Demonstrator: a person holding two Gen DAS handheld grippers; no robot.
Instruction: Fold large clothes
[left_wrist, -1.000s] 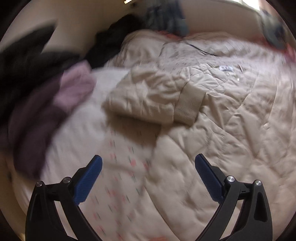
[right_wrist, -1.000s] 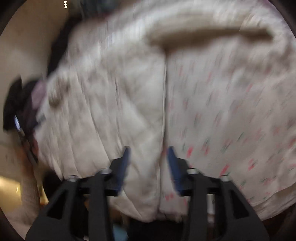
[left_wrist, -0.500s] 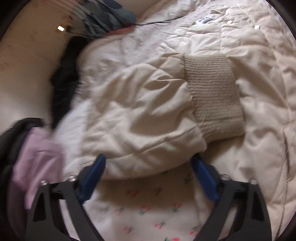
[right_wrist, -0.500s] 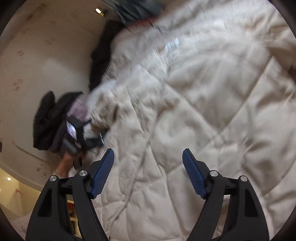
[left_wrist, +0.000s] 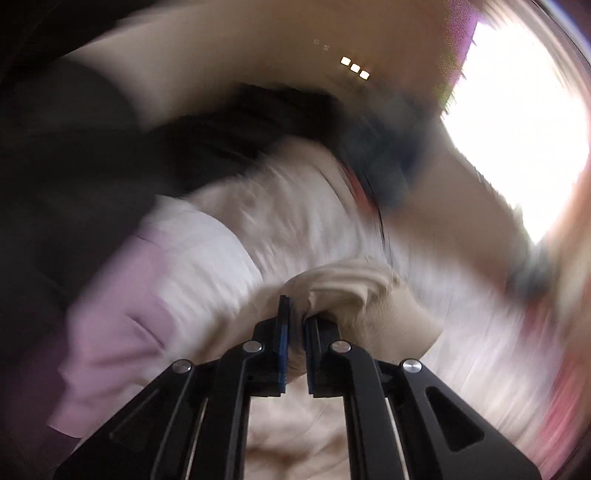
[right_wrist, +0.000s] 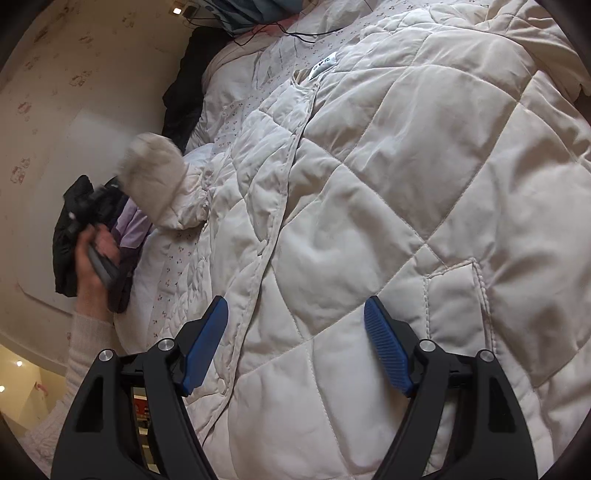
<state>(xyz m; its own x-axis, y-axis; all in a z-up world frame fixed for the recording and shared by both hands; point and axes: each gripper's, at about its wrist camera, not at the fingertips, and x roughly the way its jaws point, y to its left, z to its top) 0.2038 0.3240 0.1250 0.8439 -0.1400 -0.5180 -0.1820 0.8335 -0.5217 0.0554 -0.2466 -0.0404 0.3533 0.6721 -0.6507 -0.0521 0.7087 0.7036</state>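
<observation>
The left tongs (left_wrist: 293, 325) pinch the coat's cuff (left_wrist: 343, 284), lifting the sleeve to fold it inward. The right tongs (right_wrist: 295, 347) hover spread over the coat (right_wrist: 406, 184), spread on the bed toward twelve o'clock.

Both grippers (right_wrist: 295, 347) are showing black frames, ribbed blue pads (right_wrist: 388, 350), silver screws (right_wrist: 424, 346); the person is wearing a pale knitted sleeve (right_wrist: 79, 354).

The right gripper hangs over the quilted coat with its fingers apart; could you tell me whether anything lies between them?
Nothing visible does: the right gripper is open directly above the bare quilted coat.
</observation>
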